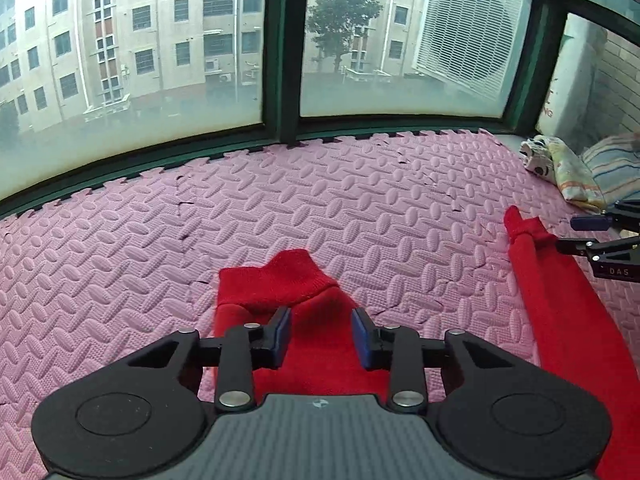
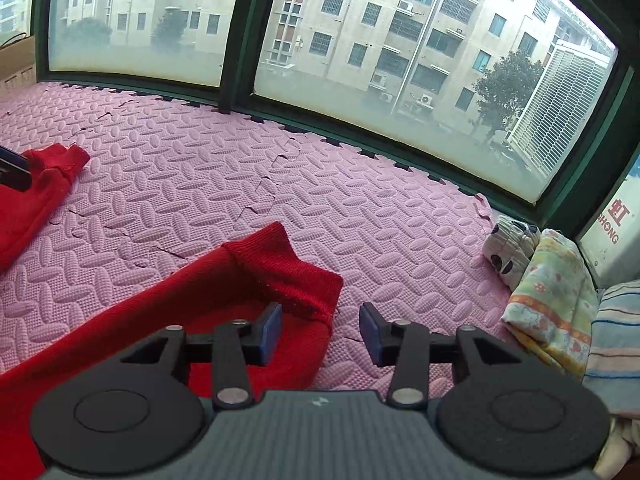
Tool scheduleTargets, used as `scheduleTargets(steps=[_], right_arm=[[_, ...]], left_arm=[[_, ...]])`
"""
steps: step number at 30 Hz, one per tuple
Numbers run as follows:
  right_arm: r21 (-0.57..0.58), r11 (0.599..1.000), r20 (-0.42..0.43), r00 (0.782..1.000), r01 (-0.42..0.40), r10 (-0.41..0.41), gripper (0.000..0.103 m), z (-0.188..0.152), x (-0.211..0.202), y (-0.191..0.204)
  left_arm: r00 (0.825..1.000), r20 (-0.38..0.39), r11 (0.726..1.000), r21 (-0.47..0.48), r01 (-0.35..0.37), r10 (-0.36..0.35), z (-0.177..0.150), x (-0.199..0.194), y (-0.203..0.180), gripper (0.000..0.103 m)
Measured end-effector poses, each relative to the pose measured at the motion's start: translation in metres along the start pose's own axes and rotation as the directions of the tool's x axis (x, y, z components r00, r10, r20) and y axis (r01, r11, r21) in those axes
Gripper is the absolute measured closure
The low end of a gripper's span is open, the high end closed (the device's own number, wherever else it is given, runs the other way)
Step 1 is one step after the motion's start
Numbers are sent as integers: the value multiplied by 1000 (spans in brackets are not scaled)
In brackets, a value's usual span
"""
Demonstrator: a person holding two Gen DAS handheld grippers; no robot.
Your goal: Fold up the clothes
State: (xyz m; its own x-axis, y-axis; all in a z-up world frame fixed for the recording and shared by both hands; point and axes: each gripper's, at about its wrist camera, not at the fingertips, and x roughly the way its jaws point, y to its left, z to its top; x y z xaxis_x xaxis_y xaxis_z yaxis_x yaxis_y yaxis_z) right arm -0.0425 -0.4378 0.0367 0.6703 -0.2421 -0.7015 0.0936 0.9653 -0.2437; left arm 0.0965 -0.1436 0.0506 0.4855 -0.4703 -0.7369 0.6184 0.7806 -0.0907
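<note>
While both grippers stand over the red garment [image 1: 316,344], each with its jaws parted and nothing between the pads, the cloth lies spread on the pink foam mat [image 1: 200,220] below the window [image 1: 160,40]. The left gripper [image 1: 320,334] straddles one ribbed cuff [image 1: 280,280]; the right gripper [image 2: 320,330] sits at the other ribbed cuff [image 2: 288,268], with its left pad over the red knit and its right pad over bare mat. Both sleeve ends point toward the glass and lie well apart. Whether the garment is being laid out for a fold or has just been released from one cannot be settled from this moment. If a pinch follows, it would be wise to centre each cuff between the pads (the right gripper looks offset toward the mat) and to take only the knit layers, not the foam surface, whose raised ribs could catch a fingertip. Equal height on both sides should keep the fold line straight. A pile of folded patterned cloths [image 2: 552,300] rests at the right edge of the mat, clear of the red garment.
</note>
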Motion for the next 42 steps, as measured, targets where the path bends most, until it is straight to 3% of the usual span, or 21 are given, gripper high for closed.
scheduleTargets(steps=[4,8,13,16,21,24,29,33,36,42], right_arm=[[1,1000,-6,1000,-29,29,59,-4,-3,5],[24,999,-6,999,-47,48,59,-8,-7,7],[24,993,19,993,-115,115,54,-9,-27,18],[8,984,34,983,-179,179,53,-9,-43,34],[-47,950,59,949,-309,311,53,-8,-69,79],[-73,913,65,911,-402,407,52,-6,-79,113],[-121,878,73,878,-464,474,50,-3,-76,167],[-110,887,37,890,-449,455,50,-6,-61,182],[-91,902,7,906,-421,423,47,-12,-52,172],[-34,917,56,915,-399,400,47,4,-55,157]], left_arm=[[994,-58,994,-73,83,-88,0,26,-7,71],[989,17,967,-207,145,-145,1,35,-2,62],[967,104,905,-341,254,-232,2,21,15,59],[978,111,935,-292,203,-178,2,-4,17,59],[997,80,991,-130,23,-13,-18,-43,8,56],[995,55,994,-65,-85,89,-40,-58,5,55],[985,30,985,-25,-168,169,-71,-67,3,55],[975,16,975,1,-220,220,-91,-71,2,55],[970,11,970,4,-241,241,-99,-71,6,55],[964,8,964,0,-265,265,-109,-72,11,54]])
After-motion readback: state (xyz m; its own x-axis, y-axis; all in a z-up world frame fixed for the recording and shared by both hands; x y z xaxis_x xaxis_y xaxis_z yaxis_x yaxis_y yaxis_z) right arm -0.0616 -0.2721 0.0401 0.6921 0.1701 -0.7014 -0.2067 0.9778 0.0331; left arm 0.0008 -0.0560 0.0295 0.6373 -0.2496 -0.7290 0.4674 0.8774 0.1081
